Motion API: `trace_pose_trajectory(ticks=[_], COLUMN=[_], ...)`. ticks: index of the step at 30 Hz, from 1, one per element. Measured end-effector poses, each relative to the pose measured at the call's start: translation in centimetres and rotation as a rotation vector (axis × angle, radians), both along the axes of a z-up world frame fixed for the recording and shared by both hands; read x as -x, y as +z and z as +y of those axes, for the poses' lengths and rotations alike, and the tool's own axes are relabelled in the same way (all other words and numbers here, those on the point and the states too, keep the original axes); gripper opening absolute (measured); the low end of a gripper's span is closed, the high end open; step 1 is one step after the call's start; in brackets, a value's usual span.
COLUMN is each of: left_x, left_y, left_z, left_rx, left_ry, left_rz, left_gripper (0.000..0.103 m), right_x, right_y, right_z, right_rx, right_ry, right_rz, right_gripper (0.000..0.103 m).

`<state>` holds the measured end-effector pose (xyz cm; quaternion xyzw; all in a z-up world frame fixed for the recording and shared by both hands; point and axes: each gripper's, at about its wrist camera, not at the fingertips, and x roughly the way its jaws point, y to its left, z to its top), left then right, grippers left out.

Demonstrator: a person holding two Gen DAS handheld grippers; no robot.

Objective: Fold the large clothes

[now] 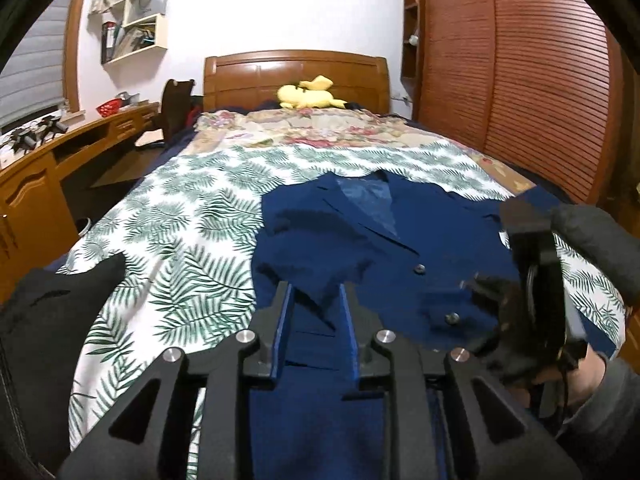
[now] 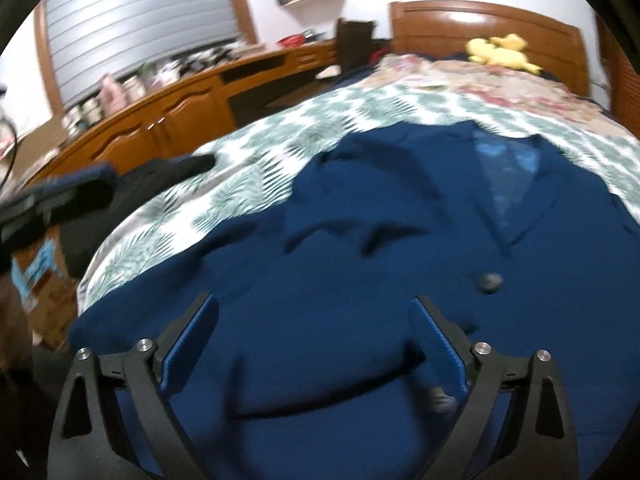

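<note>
A dark blue suit jacket (image 1: 400, 248) lies face up on the leaf-patterned bed cover (image 1: 180, 208), lapels toward the headboard, buttons down its front. One sleeve is folded across its left side. My left gripper (image 1: 316, 286) hovers over the jacket's lower left part, jaws a little apart; blue cloth shows between them, but the pads do not press on it. In the right wrist view the jacket (image 2: 360, 240) fills the middle, and my right gripper (image 2: 312, 300) stands wide open just above its lower front. The right gripper's body (image 1: 536, 280) and a gloved hand show at the right.
A black garment (image 1: 52, 312) lies at the bed's near left corner. A yellow plush toy (image 1: 308, 94) sits by the wooden headboard (image 1: 296, 68). A wooden desk (image 1: 40, 168) runs along the left; a slatted wardrobe (image 1: 520, 80) stands on the right.
</note>
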<state>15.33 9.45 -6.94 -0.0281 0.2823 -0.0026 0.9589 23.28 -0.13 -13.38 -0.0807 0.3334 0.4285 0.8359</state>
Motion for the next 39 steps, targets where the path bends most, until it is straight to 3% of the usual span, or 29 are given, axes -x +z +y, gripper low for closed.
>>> trace_pose_trajectory(ticks=[7, 10, 12, 14, 15, 24, 33, 39], left_x=[0.3, 0.1, -0.1, -0.2, -0.3, -1.2, -1.5, -1.6], left_y=[-0.2, -0.4, -0.4, -0.4, -0.4, -0.4, -0.6, -0.7], left_z=[1.6, 1.9, 1.9, 1.8, 1.6, 0.0, -2.7, -4.0], left_rx=[0.014, 0.026, 0.043, 0.048, 0.047, 0.04, 0.036, 0.031], left_ry=[0.038, 0.042, 0.038, 0.034, 0.031, -0.001, -0.063, -0.091], left_rz=[-0.001, 0.006, 0.009, 0.007, 0.007, 0.009, 0.015, 0.019], left_gripper=[0.021, 0.021, 0.021, 0.021, 0.021, 0.021, 0.021, 0.021], right_x=[2.2, 2.8, 3.0, 3.1, 3.2, 1.9, 2.2, 4.1], right_y=[-2.4, -3.3, -3.6, -3.3, -3.0, 1.5, 5.7, 6.7], right_z=[3.7, 4.4, 4.5, 4.1, 3.7, -4.0, -13.5, -17.0], right_rx=[0.086, 0.143, 0.17, 0.15, 0.146, -0.02, -0.104, -0.142], right_ry=[0.135, 0.148, 0.139, 0.158, 0.14, -0.008, -0.226, -0.276], right_rz=[0.027, 0.005, -0.019, -0.023, -0.04, -0.097, -0.196, -0.204], right_gripper=[0.084, 0.069, 0.032, 0.011, 0.007, 0.004, 0.004, 0.004])
